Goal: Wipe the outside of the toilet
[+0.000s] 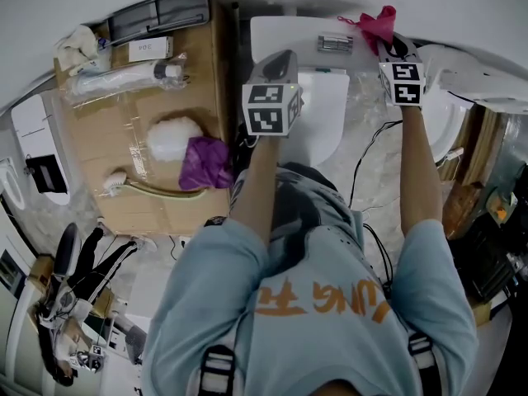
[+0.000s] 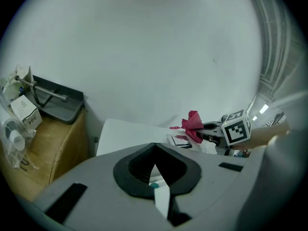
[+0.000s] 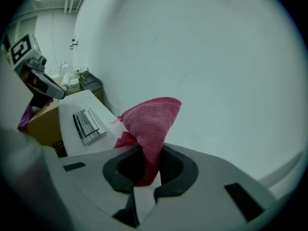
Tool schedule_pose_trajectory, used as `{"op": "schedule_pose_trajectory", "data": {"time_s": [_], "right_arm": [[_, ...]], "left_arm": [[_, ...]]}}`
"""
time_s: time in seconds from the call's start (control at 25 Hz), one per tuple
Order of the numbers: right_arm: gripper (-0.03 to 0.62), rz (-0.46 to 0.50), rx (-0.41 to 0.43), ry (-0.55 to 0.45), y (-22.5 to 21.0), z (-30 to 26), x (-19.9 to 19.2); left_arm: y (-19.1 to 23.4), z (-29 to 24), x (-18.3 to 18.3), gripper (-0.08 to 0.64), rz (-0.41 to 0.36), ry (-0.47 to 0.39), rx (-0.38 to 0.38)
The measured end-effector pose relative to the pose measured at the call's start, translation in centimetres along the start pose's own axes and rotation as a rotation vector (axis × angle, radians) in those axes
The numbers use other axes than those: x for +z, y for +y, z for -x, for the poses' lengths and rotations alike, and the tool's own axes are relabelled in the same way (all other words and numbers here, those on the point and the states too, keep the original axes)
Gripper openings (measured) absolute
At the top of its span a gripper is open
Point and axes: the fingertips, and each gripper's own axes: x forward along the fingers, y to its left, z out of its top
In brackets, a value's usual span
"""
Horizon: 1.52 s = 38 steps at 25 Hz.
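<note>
The right claw (image 3: 147,154) is clamped on a pink cloth (image 3: 153,119), which bunches up out of the jaws toward the white wall (image 3: 207,57). In the head view this claw (image 1: 388,49) holds the cloth (image 1: 377,21) at the right rear end of the toilet's (image 1: 323,110) tank lid (image 1: 285,33), close to the wall. No view shows whether the cloth touches the lid. A chrome button (image 1: 336,43) sits on the lid just left of the cloth, apart from it.

The left claw (image 2: 154,148) has its jaws together with nothing between them. It (image 1: 279,63) hangs over the left side of the toilet, in front of the tank lid (image 2: 127,134), and points toward the wall. From its view the cloth (image 2: 192,123) and the button (image 2: 179,140) show off to the right.

Left of the toilet stands a cardboard box (image 1: 202,64). On it lie a purple rag (image 1: 205,163) and, at its far edge, a grey tray (image 1: 161,13).
</note>
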Motion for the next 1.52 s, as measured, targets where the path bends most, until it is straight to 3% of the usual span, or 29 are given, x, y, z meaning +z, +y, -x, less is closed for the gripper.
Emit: {"op": "schedule_pose_trajectory", "data": {"time_s": [0.56,0.8,0.96,1.08,1.24,1.52], "right_arm": [[0.066,-0.283,-0.092,0.084,-3.7,2.1,-4.6],[0.066,-0.228,-0.188,0.23,-3.3,4.5,-5.7],[0.066,-0.216,-0.221,0.138,-0.9,7.6,-3.8],[0.067,-0.192,-0.16,0.038,2.6,8.7,-0.4],[0.067,-0.16,-0.008,-0.077,9.1,8.5,4.7],[0.067,-0.1,0.184,-0.145,18.1,6.3,10.7]], "left_arm": [[1.8,3.2,1.1,0.02,0.013,-0.065,0.038],[3.7,5.4,1.5,0.02,0.061,-0.106,0.081],[3.3,6.3,1.6,0.02,0.063,-0.121,0.068],[3.5,7.1,1.4,0.02,0.063,-0.136,0.065],[5.5,8.4,1.2,0.02,0.113,-0.159,0.105],[7.5,10.2,0.7,0.02,0.123,-0.164,0.121]]}}
